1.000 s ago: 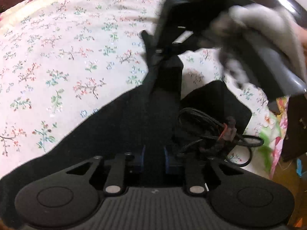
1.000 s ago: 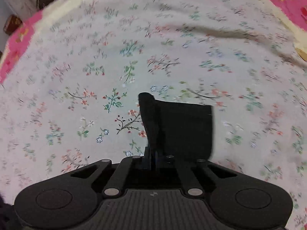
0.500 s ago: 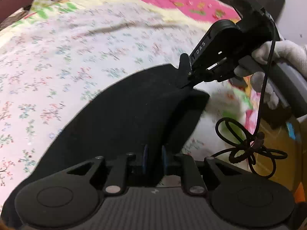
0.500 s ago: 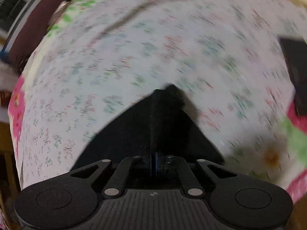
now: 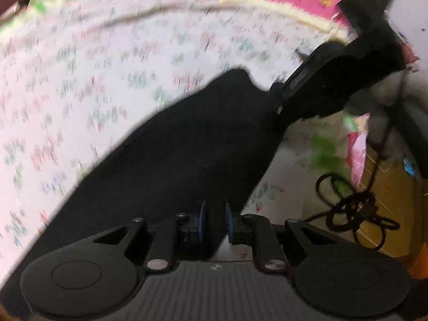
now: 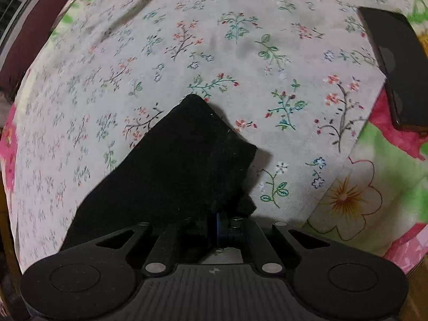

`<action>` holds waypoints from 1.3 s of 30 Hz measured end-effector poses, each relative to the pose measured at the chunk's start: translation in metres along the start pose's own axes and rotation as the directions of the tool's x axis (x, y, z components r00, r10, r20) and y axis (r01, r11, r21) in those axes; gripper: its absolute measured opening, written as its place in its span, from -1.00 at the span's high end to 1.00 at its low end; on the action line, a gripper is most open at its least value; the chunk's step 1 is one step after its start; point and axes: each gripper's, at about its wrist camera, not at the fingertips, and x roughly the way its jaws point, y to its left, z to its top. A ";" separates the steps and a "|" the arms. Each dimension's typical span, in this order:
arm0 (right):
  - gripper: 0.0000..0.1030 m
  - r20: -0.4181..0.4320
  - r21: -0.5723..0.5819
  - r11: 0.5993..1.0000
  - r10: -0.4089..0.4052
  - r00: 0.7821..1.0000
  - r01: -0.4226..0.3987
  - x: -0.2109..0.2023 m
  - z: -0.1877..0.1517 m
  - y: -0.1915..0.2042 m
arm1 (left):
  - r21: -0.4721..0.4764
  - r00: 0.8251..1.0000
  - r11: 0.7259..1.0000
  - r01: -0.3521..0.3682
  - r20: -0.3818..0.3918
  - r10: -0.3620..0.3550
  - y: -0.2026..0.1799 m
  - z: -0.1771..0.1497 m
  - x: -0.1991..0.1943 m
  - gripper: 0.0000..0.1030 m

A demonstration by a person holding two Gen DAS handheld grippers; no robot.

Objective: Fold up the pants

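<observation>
I take the black pants as my landmark. Beyond them, and to their left, the flowered sheet lies bare, so I can pass there freely. To the far right of the pants a dark flat phone lies on the bed edge. Right of the pants, off the bed, a tangled black cable hangs in my way.

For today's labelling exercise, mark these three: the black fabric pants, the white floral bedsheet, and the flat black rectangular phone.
black fabric pants (image 6: 174,165): right wrist view, middle of the cloth.
white floral bedsheet (image 6: 240,53): right wrist view, bare printed area.
flat black rectangular phone (image 6: 398,67): right wrist view, its screen.
</observation>
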 end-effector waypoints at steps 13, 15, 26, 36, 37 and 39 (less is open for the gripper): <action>0.68 0.142 -0.325 0.937 -0.083 0.986 0.126 -0.032 -0.004 0.046 | -0.152 0.990 0.978 -0.142 -0.020 0.140 0.021 -0.027 -0.007 0.48; 0.68 0.098 -0.350 0.927 -0.107 0.989 0.135 -0.021 -0.008 0.046 | -0.206 0.986 0.964 -0.166 -0.070 0.154 0.033 -0.041 0.002 0.48; 0.64 0.095 -0.628 0.776 0.012 0.995 0.050 -0.025 -0.032 0.095 | -0.321 0.987 0.934 -0.158 -0.039 0.153 0.035 -0.069 -0.042 0.48; 0.61 -0.073 -0.666 0.746 -0.074 0.995 0.006 0.015 -0.040 0.114 | -0.466 0.960 0.842 -0.271 -0.065 0.273 0.049 -0.105 -0.062 0.48; 0.61 -0.078 -0.687 0.727 -0.055 0.995 -0.013 0.012 -0.040 0.124 | -0.481 0.955 0.830 -0.281 -0.055 0.291 0.052 -0.110 -0.072 0.48; 0.60 -0.095 -0.720 0.691 -0.005 0.995 -0.065 0.005 -0.047 0.149 | -0.516 0.942 0.800 -0.307 -0.042 0.334 0.063 -0.122 -0.093 0.47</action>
